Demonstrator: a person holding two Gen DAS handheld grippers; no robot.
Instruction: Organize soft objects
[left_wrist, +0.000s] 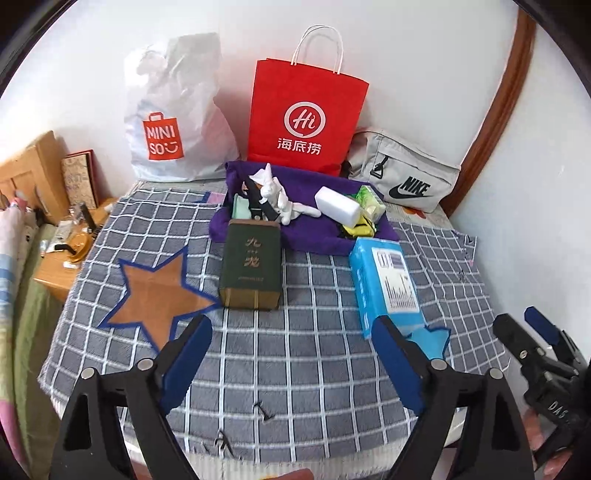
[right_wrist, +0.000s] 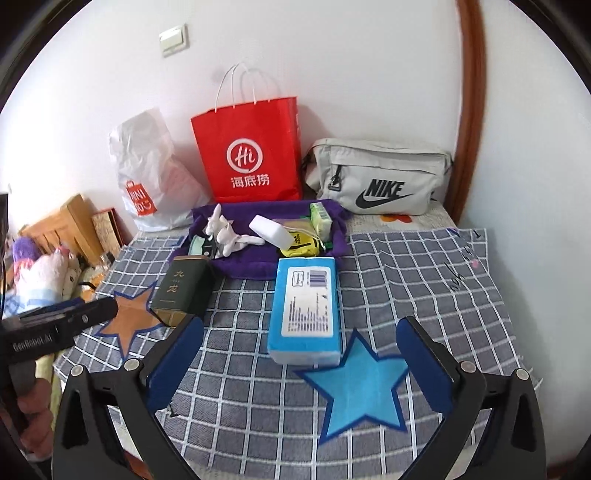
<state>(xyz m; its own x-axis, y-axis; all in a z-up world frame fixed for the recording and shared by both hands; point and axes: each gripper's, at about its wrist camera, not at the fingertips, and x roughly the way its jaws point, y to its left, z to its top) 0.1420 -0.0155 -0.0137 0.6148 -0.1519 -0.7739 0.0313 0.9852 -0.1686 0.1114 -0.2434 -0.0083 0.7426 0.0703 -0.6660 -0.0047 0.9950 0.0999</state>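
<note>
Both the left gripper (left_wrist: 291, 332) and right gripper (right_wrist: 301, 334) gape wide, holding nothing — only the right wrist view shows the whole blue star (right_wrist: 360, 387) near the checked cloth's (right_wrist: 258, 391) front edge.

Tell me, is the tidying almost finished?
Partly. The dark green box and blue tissue pack already lie by the stars. Both grippers, left and right, are open and empty. The white plush and other bits still sit on the purple cloth.

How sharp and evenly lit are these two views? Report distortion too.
Left wrist view: bright, soft daylight, strong fisheye bending of the door frame, red bag crisp, corners black. Right wrist view: same bowing, blue pack sharp, plush toys at the edge softer.
</note>
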